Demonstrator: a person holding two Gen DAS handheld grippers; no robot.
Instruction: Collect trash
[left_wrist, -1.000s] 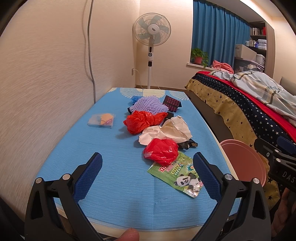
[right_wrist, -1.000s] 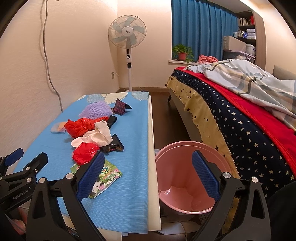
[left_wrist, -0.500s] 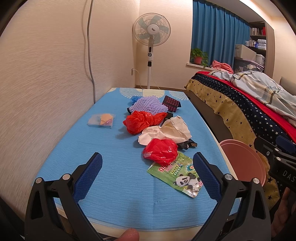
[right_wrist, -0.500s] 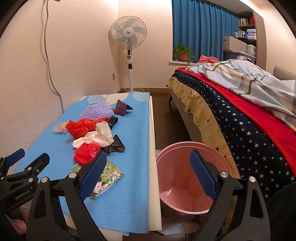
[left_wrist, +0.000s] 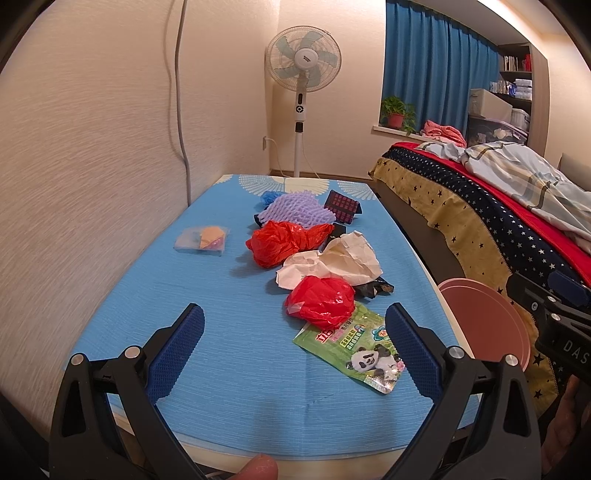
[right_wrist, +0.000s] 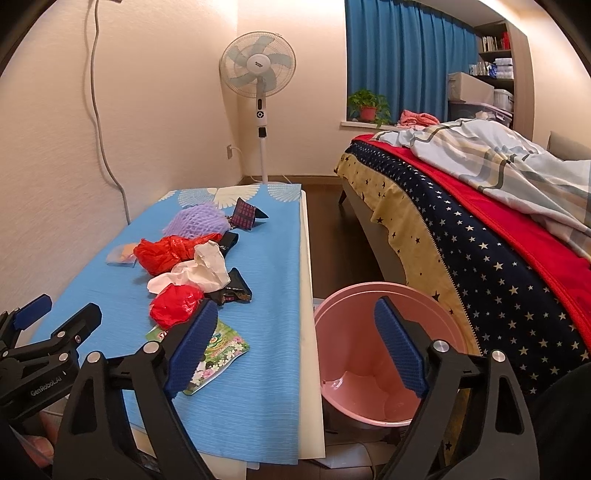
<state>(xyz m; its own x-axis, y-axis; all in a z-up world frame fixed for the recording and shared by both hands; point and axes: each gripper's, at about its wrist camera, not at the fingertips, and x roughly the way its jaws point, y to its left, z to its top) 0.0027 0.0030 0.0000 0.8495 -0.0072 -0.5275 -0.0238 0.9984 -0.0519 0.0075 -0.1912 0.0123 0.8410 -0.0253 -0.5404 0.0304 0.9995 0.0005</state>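
Trash (left_wrist: 320, 266) ahead of left fingers (left_wrist: 177, 349), untouched.

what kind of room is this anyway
Most likely a bedroom in a home: a bed with a rumpled quilt, a standing fan by blue curtains, and a low table strewn with wrappers beside a pink bin.

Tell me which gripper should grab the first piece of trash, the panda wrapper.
Left, probably. The left gripper is open above the table's near end, with the panda wrapper just ahead by its right finger. The right gripper is also open but faces the pink bin beside the table.
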